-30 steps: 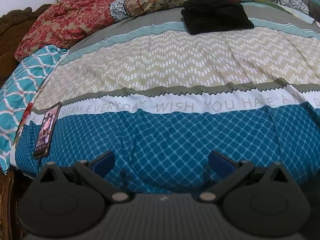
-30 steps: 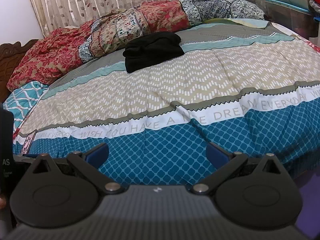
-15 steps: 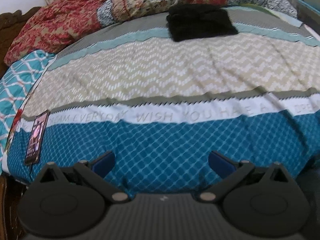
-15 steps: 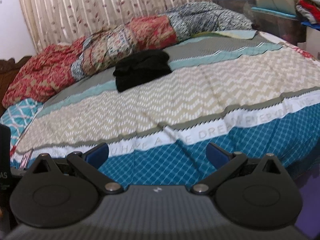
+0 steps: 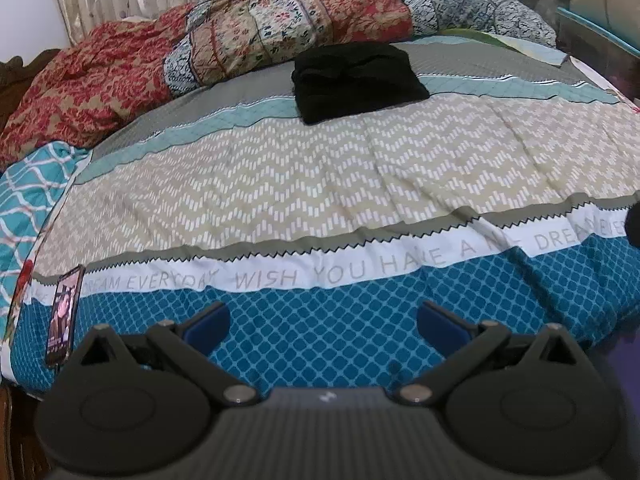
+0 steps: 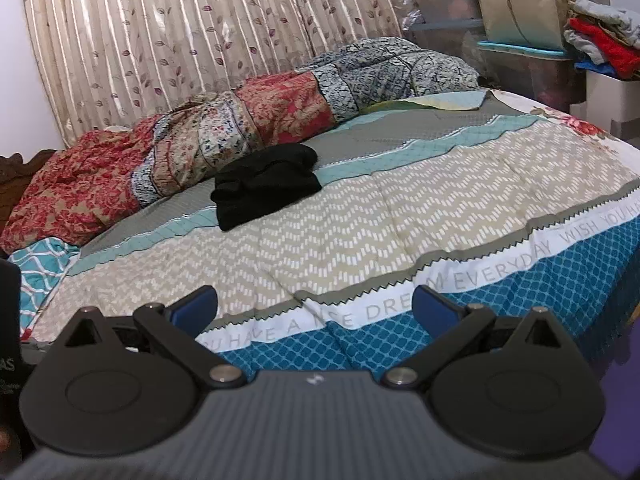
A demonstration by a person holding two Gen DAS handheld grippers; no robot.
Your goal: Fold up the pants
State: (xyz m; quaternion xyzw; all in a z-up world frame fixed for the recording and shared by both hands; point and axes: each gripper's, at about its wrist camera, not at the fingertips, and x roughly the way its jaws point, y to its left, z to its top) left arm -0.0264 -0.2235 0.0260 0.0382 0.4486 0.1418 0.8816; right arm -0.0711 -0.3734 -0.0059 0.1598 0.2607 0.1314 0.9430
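- A phone point(image 5: 64, 316) lies screen up at the far left edge of the bed point(image 5: 320, 320), well apart from the pants.
- A rumpled red and floral quilt point(image 5: 224, 40) is heaped along the far side of the bed, in front of a leaf-print curtain point(image 6: 200, 40).
- The left tongs point(image 5: 322, 326) hover over the near blue band of the bedspread, jaws spread wide, holding nothing.
- Black pants point(image 5: 356, 80), a compact folded bundle, rest far back on the grey and teal stripes, just beside the quilt.
- The right tongs point(image 6: 314, 312) hang wide apart and empty over the lettered white band.
- Storage bins and stacked clothes point(image 6: 604, 40) stand at the far right.
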